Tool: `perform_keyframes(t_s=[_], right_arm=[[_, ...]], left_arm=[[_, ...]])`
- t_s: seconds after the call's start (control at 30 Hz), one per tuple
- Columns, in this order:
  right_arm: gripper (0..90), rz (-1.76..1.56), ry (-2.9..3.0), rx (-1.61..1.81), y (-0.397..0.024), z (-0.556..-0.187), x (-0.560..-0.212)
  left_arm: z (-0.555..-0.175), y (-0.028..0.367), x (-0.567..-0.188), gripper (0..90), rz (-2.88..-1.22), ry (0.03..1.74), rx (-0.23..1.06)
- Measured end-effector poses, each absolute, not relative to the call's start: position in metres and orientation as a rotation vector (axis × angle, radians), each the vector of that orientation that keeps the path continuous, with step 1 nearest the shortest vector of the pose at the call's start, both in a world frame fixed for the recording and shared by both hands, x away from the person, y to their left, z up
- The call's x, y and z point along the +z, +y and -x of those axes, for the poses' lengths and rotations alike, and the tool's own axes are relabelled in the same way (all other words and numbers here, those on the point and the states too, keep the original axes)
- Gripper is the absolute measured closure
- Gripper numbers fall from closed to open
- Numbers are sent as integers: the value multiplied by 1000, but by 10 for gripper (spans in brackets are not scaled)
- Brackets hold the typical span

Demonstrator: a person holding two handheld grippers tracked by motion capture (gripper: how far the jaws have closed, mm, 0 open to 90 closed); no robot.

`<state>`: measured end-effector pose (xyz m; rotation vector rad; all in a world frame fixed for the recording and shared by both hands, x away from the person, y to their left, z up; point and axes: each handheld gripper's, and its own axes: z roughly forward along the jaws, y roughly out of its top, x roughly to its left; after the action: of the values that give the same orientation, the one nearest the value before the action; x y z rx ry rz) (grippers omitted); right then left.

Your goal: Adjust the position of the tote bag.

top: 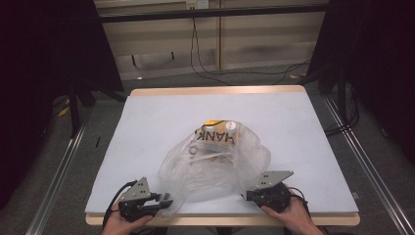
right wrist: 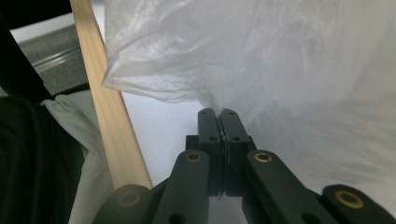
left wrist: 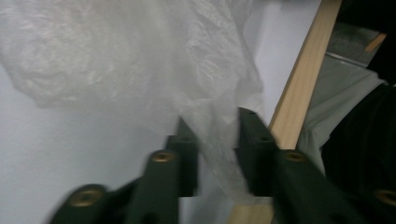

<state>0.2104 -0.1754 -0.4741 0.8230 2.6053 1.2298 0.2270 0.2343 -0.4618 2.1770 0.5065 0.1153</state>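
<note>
Fingers: right gripper (right wrist: 218, 114) pinched on plastic bag (top: 215, 164) | left gripper (left wrist: 217, 140) — parted, bag film between.

bag (top: 215, 164): thin clear plastic film, crinkled, faintly glossy
item inside bag (top: 219, 133): tan, paper-like wrap with dark print, matt
table top (top: 147, 127): pale sheet, smooth, matt
table edge (left wrist: 299, 88): bare light wood, smooth, unvarnished look
left gripper (left wrist: 215, 154): black plastic, matt; brass-coloured metal fasteners
right gripper (right wrist: 218, 116): same
</note>
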Motion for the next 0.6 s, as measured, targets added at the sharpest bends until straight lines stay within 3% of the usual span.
perform_keyframes(t_s=[0.07,0.17,0.6], right_arm=[[891,-828,2601,1241,-177,-210,-473],[894,-831,2574,1283,-180,-210,-468],[896,-792,2482,1400,-189,-205,-450]], left_arm=[[-227,236,-461,861,-2160,513,110],[-227,241,-456,884,-2117,514,126],[-223,249,-446,886,-2003,501,127]])
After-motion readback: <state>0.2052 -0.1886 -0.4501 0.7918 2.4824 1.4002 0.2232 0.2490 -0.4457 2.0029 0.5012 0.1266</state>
